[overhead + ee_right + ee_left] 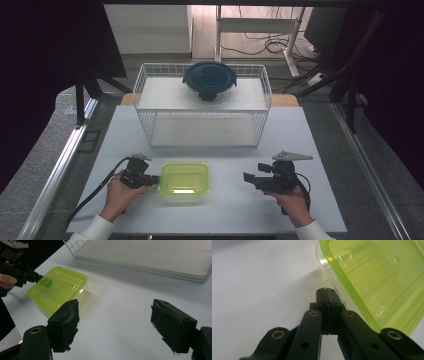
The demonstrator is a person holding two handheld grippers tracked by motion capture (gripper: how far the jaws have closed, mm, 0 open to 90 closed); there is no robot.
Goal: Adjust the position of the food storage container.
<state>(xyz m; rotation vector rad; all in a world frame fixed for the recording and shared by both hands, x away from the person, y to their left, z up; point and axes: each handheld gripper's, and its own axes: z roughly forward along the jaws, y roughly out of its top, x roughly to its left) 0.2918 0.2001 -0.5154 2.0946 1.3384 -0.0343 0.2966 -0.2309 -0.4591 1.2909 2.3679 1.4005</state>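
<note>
Black left gripper (325, 293) fingers closed — against green container (372, 277), right gripper (125, 325) fingers wide.

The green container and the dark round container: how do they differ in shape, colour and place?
The green container is rectangular with rounded corners; the dark round container is circular. The green one is translucent yellow-green, while the round one carries a dark blue lid. The green one lies on the table near the shut left gripper; the round one stands on top of the white wire rack. Both sit upright.
</note>
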